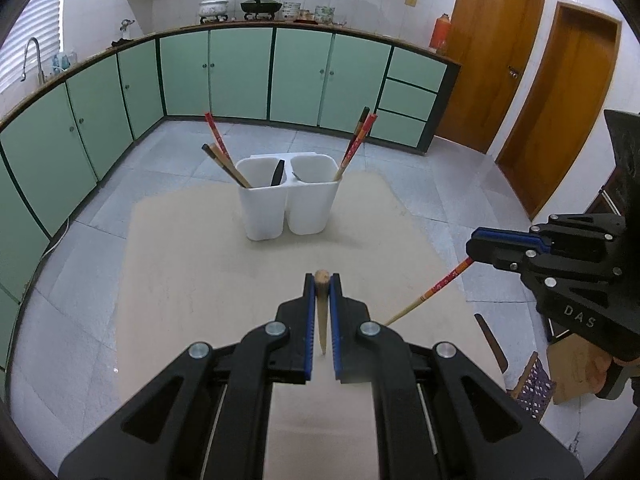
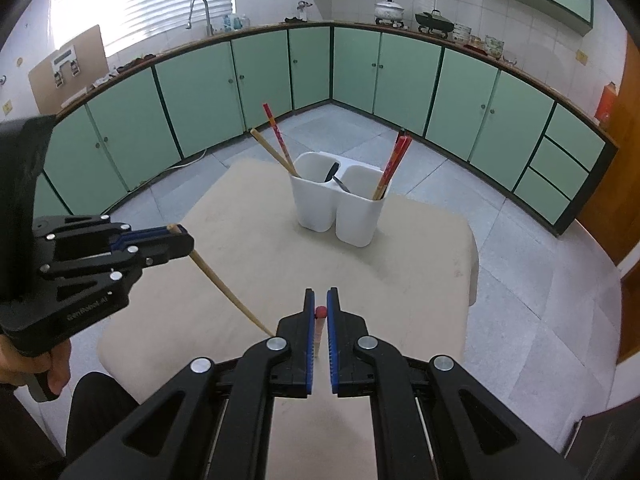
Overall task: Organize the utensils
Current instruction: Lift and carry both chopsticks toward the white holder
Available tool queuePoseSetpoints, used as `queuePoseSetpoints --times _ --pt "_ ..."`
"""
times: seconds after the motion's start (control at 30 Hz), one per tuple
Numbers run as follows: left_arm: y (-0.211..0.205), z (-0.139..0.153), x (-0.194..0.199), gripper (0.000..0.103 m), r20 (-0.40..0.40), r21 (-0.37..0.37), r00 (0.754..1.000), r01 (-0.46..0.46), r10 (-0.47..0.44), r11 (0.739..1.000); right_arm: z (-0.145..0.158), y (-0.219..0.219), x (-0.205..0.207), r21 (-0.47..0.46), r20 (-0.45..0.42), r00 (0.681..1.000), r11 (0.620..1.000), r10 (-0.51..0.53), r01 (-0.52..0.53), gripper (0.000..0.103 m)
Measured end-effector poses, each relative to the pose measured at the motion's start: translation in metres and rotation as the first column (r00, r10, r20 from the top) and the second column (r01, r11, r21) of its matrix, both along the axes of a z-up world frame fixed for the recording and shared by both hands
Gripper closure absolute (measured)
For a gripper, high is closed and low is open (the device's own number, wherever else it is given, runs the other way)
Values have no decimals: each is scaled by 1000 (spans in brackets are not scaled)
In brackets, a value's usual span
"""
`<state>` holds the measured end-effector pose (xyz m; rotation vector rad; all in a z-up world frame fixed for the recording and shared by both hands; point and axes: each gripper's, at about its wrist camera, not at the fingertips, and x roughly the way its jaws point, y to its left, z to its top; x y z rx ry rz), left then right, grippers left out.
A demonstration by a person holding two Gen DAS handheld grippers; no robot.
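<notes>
Now we count two grippers and two chopsticks in hand, one apiece. On the far middle of the beige table (image 1: pixel 192 264) stands one white two-compartment holder (image 1: pixel 288 208). We make out about three chopsticks in its left compartment (image 1: pixel 224 156), leaning left with a dark utensil (image 1: pixel 277 174) beside them, and about three in the right compartment (image 1: pixel 356 144), leaning right, though they overlap too much for a sure count.

Our left gripper (image 1: pixel 322 280) points forward and down over the near table, its blue pads pinched on a plain wooden chopstick (image 1: pixel 322 320). From the right wrist view that stick (image 2: pixel 228 284) runs from the jaws down and toward the near right, thin tip lowest, butt end poking just past the fingers.

Our right gripper (image 2: pixel 320 300) angles down the same way, closed tight on a red-ended chopstick (image 2: pixel 319 326). In the left wrist view its long axis (image 1: pixel 432 290) slants from the jaws down to the near left, pale tip leading, clear of the table.
</notes>
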<state>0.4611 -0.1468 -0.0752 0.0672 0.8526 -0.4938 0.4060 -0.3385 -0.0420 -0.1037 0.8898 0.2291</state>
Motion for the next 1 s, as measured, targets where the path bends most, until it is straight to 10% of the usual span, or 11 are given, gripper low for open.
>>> queuePoseSetpoints --times 1.0 --pt "11 113 43 97 118 -21 991 -67 69 998 105 10 39 -30 65 998 999 14 -12 97"
